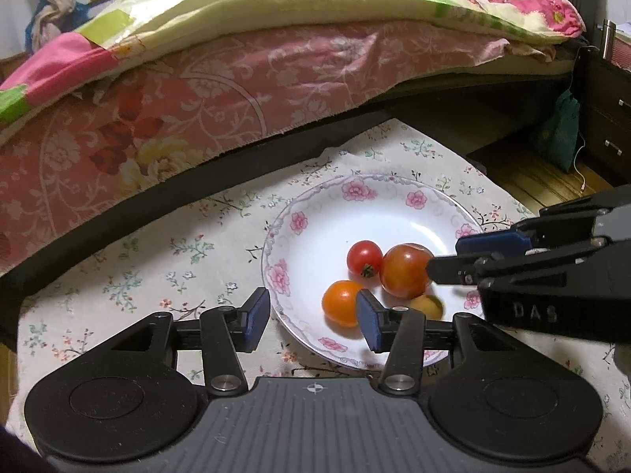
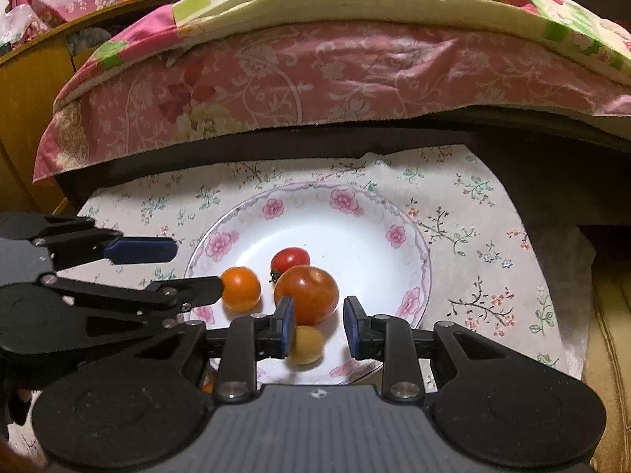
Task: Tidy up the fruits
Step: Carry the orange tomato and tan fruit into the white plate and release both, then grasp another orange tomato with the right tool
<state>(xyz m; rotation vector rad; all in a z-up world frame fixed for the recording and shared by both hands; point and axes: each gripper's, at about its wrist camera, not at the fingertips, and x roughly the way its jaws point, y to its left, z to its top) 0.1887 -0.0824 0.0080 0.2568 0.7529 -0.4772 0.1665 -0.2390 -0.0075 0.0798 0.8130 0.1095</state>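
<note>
Currently the left gripper and right gripper are hovering over a flowered plate, fingers parted and gripping nothing. An orange fruit is lying at nine o'clock of a big tomato.

A white plate with pink flowers round its rim lies at the frame's centre and holds all four fruits. A small red tomato lies farthest back, touching the large red-orange tomato in front of it. To the left lies an orange tomato, apart. Lowest in the frame lies a small yellowish fruit.
</note>
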